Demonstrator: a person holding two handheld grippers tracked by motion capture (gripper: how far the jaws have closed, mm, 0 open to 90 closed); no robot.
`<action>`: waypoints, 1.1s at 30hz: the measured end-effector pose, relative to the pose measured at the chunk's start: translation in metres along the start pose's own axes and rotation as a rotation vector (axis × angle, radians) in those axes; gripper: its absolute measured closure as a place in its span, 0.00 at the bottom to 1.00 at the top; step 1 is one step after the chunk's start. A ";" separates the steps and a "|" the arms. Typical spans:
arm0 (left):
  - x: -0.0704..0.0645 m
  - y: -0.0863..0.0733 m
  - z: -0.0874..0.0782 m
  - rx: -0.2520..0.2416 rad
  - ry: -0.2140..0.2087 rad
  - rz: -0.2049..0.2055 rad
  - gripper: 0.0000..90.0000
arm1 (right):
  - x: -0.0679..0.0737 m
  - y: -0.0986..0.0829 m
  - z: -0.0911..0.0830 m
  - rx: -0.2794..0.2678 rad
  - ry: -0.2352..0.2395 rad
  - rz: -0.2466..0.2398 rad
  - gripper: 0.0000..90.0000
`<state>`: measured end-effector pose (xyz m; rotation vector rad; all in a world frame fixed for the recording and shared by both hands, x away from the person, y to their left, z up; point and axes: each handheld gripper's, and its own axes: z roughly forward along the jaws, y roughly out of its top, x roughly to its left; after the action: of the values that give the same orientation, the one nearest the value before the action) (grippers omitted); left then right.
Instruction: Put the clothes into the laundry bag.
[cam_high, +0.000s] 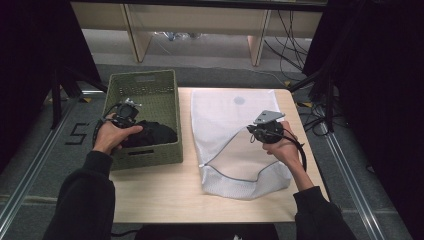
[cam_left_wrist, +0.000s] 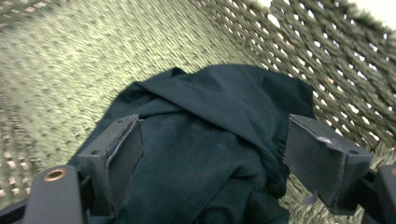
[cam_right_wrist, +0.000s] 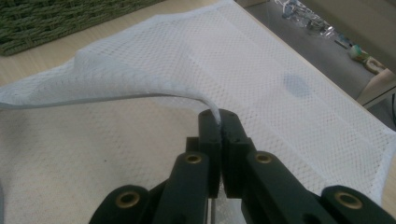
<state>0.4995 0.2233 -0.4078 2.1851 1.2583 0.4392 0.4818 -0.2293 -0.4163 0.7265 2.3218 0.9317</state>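
Fingers (cam_left_wrist: 116, 154) of the left gripper (cam_left_wrist: 212, 163) straddle the dark garment (cam_left_wrist: 219, 126).

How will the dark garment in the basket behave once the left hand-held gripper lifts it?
Probably floppy: the dark garment lies in soft folds between the open jaws of the left hand-held gripper. It likely drapes and dangles, perhaps catching the woven basket wall.

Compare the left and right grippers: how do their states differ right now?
The left gripper is open over the dark garment in the green basket; the right gripper is shut on the mesh bag edge, lifting it above the table. Both are hand-held.
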 end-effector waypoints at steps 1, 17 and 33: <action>0.000 0.001 0.002 0.008 0.001 0.003 0.22 | 0.001 0.000 0.000 0.005 -0.002 0.012 1.00; 0.016 0.009 0.013 0.087 -0.015 0.034 0.21 | 0.001 0.003 0.000 -0.008 0.005 0.003 1.00; 0.020 0.007 0.046 0.238 -0.044 0.106 0.17 | 0.000 0.003 0.002 -0.009 0.012 -0.005 1.00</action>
<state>0.5392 0.2230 -0.4391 2.4560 1.2282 0.2938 0.4840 -0.2262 -0.4157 0.7137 2.3270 0.9460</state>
